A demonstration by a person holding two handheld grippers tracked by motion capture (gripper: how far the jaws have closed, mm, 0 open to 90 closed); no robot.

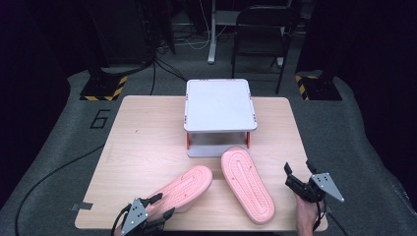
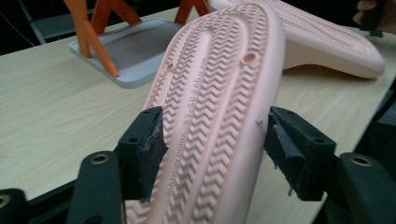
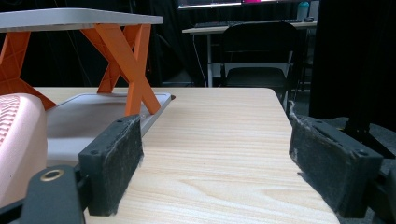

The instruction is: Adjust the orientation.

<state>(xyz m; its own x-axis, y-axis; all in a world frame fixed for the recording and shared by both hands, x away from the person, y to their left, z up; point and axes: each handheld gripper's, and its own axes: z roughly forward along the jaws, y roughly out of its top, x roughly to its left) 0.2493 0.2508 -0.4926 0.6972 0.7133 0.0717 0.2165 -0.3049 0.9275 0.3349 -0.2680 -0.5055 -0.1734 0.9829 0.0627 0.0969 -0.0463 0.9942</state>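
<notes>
The left gripper [image 1: 156, 206] sits low at the near left, its 2 fingers [image 2: 142, 144] spread wide and pointing forward and right. The right gripper [image 1: 298, 173], held by a hand [image 1: 306, 216] at the near right, points forward and left, fingers [image 3: 114, 161] parted wide with nothing between them.

In the high view, the person's left gripper [image 1: 156, 212] is cut off by the bottom edge of the frame, and the hand holding it is out of sight. The heel of the pink rubber slipper lying sole-up at lower centre [image 1: 182, 189] is hidden beneath that gripper. In the left gripper view the same slipper [image 2: 215, 112] runs off the bottom edge, and the small lettering moulded down its sole is too blurred to read. The lower shelf of the grey two-tier stand with orange legs [image 1: 220, 104] is mostly hidden under its top.
</notes>
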